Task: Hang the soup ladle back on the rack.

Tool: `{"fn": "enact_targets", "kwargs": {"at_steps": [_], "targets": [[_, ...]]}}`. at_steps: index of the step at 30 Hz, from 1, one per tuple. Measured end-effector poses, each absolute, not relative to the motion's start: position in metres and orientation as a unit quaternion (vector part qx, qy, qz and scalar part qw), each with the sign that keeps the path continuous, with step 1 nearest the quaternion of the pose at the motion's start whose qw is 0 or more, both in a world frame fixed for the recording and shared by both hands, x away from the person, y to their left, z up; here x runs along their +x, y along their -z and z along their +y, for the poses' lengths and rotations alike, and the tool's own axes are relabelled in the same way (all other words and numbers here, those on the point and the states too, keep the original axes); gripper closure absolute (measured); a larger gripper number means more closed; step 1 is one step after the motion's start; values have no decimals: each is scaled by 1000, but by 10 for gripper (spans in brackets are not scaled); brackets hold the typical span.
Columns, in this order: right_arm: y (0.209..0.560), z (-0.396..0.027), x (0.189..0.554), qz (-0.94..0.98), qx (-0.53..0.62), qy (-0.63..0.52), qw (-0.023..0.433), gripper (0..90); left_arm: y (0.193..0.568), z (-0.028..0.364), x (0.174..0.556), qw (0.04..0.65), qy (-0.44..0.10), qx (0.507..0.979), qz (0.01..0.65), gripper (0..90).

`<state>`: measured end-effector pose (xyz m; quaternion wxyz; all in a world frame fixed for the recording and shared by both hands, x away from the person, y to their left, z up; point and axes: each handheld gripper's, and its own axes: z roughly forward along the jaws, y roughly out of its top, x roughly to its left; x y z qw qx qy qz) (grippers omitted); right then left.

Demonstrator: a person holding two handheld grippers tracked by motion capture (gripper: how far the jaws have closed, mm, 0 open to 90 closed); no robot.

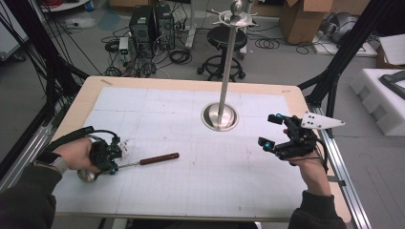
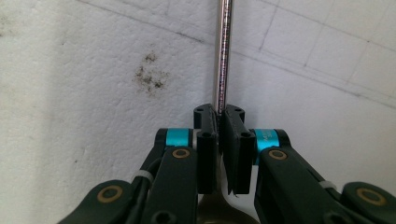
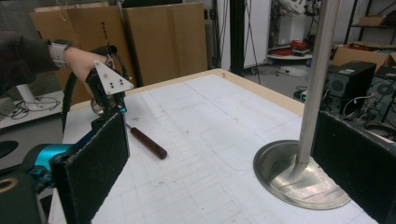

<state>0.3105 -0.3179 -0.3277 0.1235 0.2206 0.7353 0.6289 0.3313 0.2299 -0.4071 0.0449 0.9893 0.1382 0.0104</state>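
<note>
A ladle with a dark brown handle (image 1: 160,158) and a thin steel shaft lies on the white gridded mat, its bowl (image 1: 87,175) under the person's left hand. My left gripper (image 1: 114,164) is shut on the shaft (image 2: 223,56), its pads (image 2: 208,140) pinching the rod close to the bowl. The right gripper view shows that gripper (image 3: 114,105) and the handle (image 3: 148,143) at the left. My right gripper (image 1: 270,130) is held above the table's right side, open, with nothing between its jaws (image 3: 219,163).
A steel stand rises from a round base (image 1: 219,117) at the table's middle back, its pole (image 1: 228,67) topped by a ring of hooks; the base (image 3: 280,172) lies just ahead of the right gripper. Stool, computers, cables and cardboard boxes stand beyond the table.
</note>
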Motion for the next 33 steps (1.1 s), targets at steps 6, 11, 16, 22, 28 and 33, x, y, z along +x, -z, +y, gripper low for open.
{"fn": "enact_targets", "kwargs": {"at_steps": [6, 11, 16, 22, 28, 33], "targets": [[328, -319, 311, 734, 221, -630, 125, 29, 405, 238, 325, 91, -8, 982, 167, 844], [328, -319, 311, 732, 224, -631, 125, 29, 392, 241, 319, 145, -17, 972, 183, 844], [327, -319, 312, 731, 223, -633, 127, 29, 375, 243, 312, 214, -39, 956, 197, 844], [327, -320, 312, 730, 226, -632, 127, 29, 370, 248, 309, 301, -55, 923, 232, 844], [327, -320, 312, 730, 225, -632, 128, 29, 367, 252, 307, 403, -107, 867, 274, 844], [327, -321, 312, 729, 225, -634, 130, 31, 365, 254, 304, 468, -125, 824, 295, 844]]}}
